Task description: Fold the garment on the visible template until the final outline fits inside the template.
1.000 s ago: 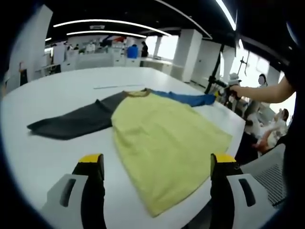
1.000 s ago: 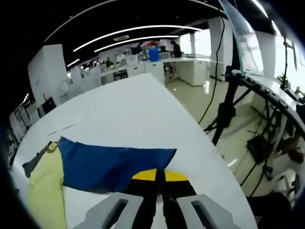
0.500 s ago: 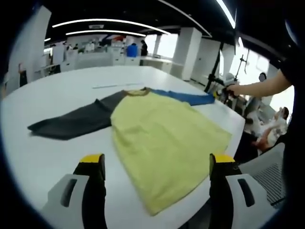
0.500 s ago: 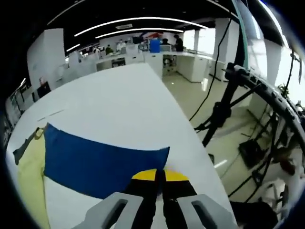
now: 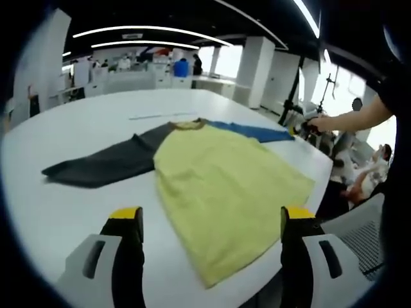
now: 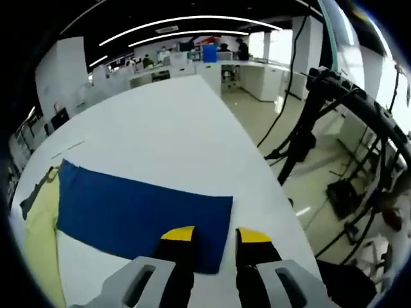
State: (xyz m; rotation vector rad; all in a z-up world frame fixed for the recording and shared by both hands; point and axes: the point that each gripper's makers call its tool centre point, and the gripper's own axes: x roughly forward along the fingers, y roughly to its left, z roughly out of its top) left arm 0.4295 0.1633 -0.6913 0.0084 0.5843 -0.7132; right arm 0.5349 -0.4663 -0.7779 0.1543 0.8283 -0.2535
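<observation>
In the left gripper view, the shirt (image 5: 225, 192) lay spread flat on the white worktop (image 5: 77, 128), filling the middle of the frame. Its yellow body (image 5: 231, 199) ran from the center down toward the lower right, where the hem reached close to the worktop's edge. A dark gray sleeve (image 5: 103, 163) stretched out to the left of center, and a blue sleeve (image 5: 257, 132) reached toward the upper right. The left gripper (image 5: 209, 221) hung above the near edge of the shirt, its fingers (image 5: 125, 221) spread wide apart with nothing between them. At the right of the frame a person's hand (image 5: 324, 122) sat just past the end of the blue sleeve.

In the right gripper view, the blue sleeve (image 6: 138, 215) lay flat across the lower left of the frame, with a strip of the yellow body (image 6: 42, 237) at the far left. The right gripper (image 6: 215, 237) stood at the sleeve's end, its yellow-tipped fingers (image 6: 176, 236) parted with a gap between them, one over the cloth, the other just beside the cuff edge. Tripod legs (image 6: 308, 128) stood on the floor at the right.
</observation>
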